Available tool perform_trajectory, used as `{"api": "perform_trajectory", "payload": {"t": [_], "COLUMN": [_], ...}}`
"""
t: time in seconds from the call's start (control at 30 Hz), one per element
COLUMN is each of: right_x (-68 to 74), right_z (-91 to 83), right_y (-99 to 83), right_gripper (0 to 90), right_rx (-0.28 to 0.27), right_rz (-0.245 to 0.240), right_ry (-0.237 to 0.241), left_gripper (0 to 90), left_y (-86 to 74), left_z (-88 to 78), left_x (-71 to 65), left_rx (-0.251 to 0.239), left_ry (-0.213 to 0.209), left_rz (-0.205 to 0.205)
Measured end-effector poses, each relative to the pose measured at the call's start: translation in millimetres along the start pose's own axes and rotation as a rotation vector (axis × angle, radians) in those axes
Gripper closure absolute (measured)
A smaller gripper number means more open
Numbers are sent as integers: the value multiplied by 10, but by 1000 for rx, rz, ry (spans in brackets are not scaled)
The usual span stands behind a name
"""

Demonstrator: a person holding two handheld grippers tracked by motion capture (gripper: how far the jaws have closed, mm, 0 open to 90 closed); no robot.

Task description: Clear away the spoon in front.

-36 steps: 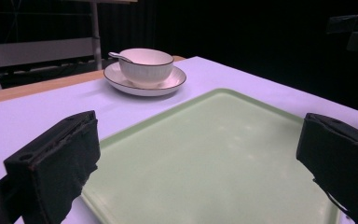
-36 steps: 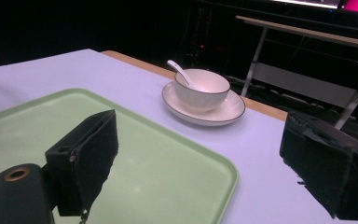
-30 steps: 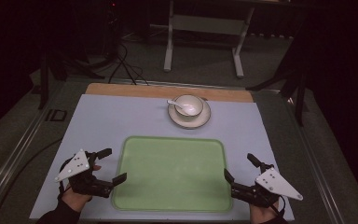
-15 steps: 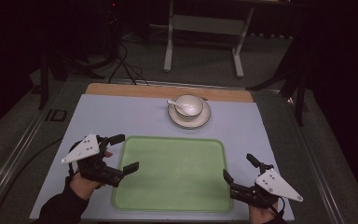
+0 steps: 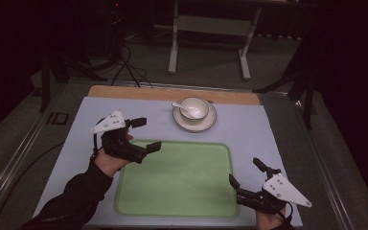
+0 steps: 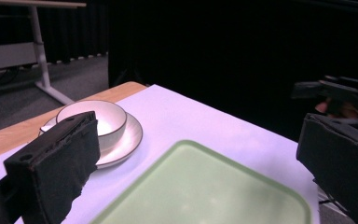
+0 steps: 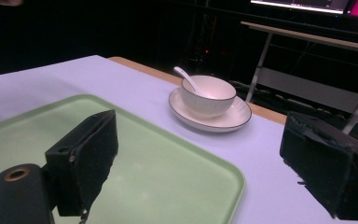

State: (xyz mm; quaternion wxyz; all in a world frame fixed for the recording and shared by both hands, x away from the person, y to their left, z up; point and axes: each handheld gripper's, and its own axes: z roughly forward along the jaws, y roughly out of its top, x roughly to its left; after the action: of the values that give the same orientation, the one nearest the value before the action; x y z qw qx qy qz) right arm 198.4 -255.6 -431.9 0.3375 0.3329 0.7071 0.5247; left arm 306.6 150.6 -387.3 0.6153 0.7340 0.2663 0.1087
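Left gripper [image 5: 145,134] has lifted forward over the tray [image 5: 182,201] corner toward the bowl [image 5: 194,108], fingers spread and empty; right gripper [image 5: 247,172] waits, released.

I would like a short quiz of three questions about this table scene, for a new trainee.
1. True or false: the spoon lies flat on the green tray.
2. What does the white bowl stand on?
3. Which gripper is nearer the bowl: A) the left gripper, B) the right gripper?

Key:
1. False; the spoon rests in the bowl.
2. On a white saucer, beyond the tray's far edge.
3. A; both grippers are open and hold nothing.
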Motion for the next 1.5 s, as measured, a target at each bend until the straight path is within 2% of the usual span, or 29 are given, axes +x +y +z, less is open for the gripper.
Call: {"api": "perform_trajectory", "payload": {"t": [0.27,0.37,0.47,0.5,0.6,0.87,1.17,1.33,1.37,1.43,1.5], "right_x": [-3,-2,2,2,2,-1,5,6,6,8,10], "right_z": [4,4,8,8,12,14,16,14,15,14,15], "right_y": [-3,-3,-5,-5,-7,-13,-16,-19,-19,-18,-19], "right_gripper": [111,112,112,112,112,112,112,112,112,112,112], "right_rx": [2,3,6,6,7,6,13,17,17,17,18], "right_rz": [4,3,2,2,2,2,1,4,4,2,2], "right_ry": [3,6,9,9,8,15,25,31,33,38,40], "left_gripper": [0,0,0,0,0,0,36,96,117,151,179], "left_y": [109,127,107,107,67,-104,-278,-388,-408,-450,-489], "left_z": [263,431,554,554,681,1022,1299,1378,1390,1427,1475], "left_x": [168,267,364,364,466,749,1030,1182,1204,1250,1288], "left_rx": [25,32,27,27,26,32,23,9,11,6,11], "left_ry": [21,46,57,57,71,104,102,139,154,157,186], "left_rz": [-26,-48,-91,-91,-129,-251,-405,-511,-525,-558,-587]}}
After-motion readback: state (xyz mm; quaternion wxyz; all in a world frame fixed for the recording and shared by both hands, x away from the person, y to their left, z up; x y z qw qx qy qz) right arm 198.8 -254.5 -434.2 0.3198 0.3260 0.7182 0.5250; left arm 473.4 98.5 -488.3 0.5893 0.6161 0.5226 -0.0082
